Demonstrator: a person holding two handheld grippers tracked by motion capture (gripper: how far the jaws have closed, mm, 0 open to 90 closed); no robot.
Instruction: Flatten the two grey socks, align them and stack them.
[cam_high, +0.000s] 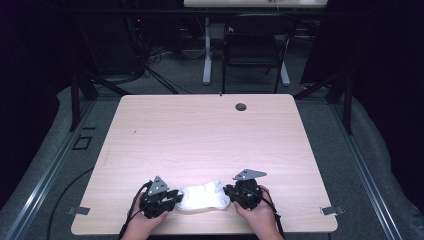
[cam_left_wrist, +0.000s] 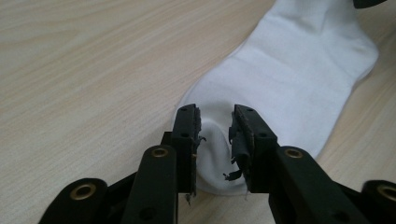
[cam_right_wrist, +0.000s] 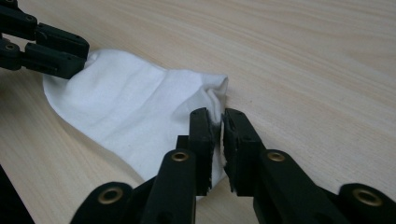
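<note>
1. Lying flat near the front edge of the wooden table (cam_high: 210, 130), the white sock (cam_high: 204, 197) stretches between the two hands.
2. The left hand (cam_high: 142, 222) rests low on the table and holds the left gripper (cam_high: 175, 199) level at one end of the sock.
3. Its jaws stand apart, with the sock end loose between them.
4. The right hand (cam_high: 257, 212) holds the right gripper (cam_high: 227, 192) level at the other end.
5. Its jaws are a little apart around the sock edge.

Bright tabletop, dark surroundings, soft close-ups
</note>
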